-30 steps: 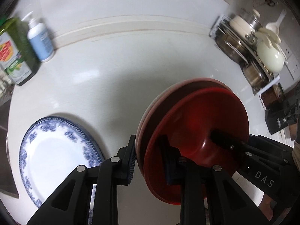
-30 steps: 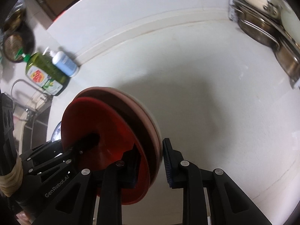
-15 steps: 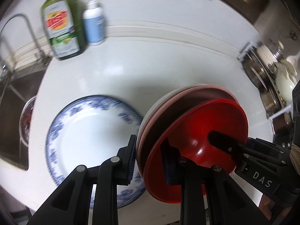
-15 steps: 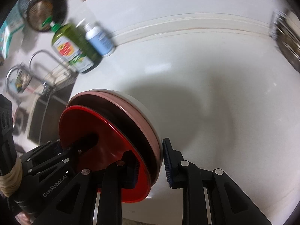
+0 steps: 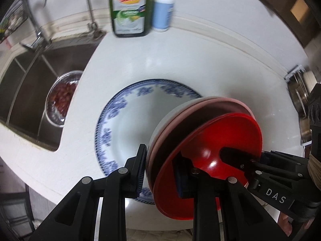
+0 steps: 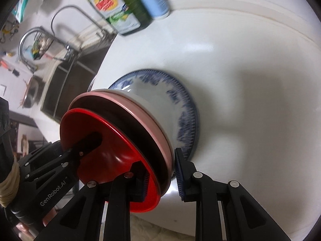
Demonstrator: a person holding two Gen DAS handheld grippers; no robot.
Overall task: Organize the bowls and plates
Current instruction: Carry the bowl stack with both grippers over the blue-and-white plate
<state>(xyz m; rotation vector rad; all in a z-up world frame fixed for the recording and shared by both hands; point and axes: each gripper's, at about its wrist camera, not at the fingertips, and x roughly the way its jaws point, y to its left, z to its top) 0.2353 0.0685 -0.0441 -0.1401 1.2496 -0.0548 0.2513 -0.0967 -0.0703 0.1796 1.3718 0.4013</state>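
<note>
Both grippers clamp one tilted stack of bowls (image 5: 202, 132): left gripper (image 5: 160, 172) from seven o'clock, right gripper (image 6: 160, 174) opposite, fingers closed across its rim, above the blue-patterned plate (image 5: 128, 124) on the counter (image 5: 220, 64).

Glossy red bowl (image 5: 212, 140); glazed blue-patterned plate (image 5: 128, 120); smooth, shiny white counter (image 5: 210, 64); dull steel sink (image 5: 26, 92); matt black plastic jaws with ribbed pads.
</note>
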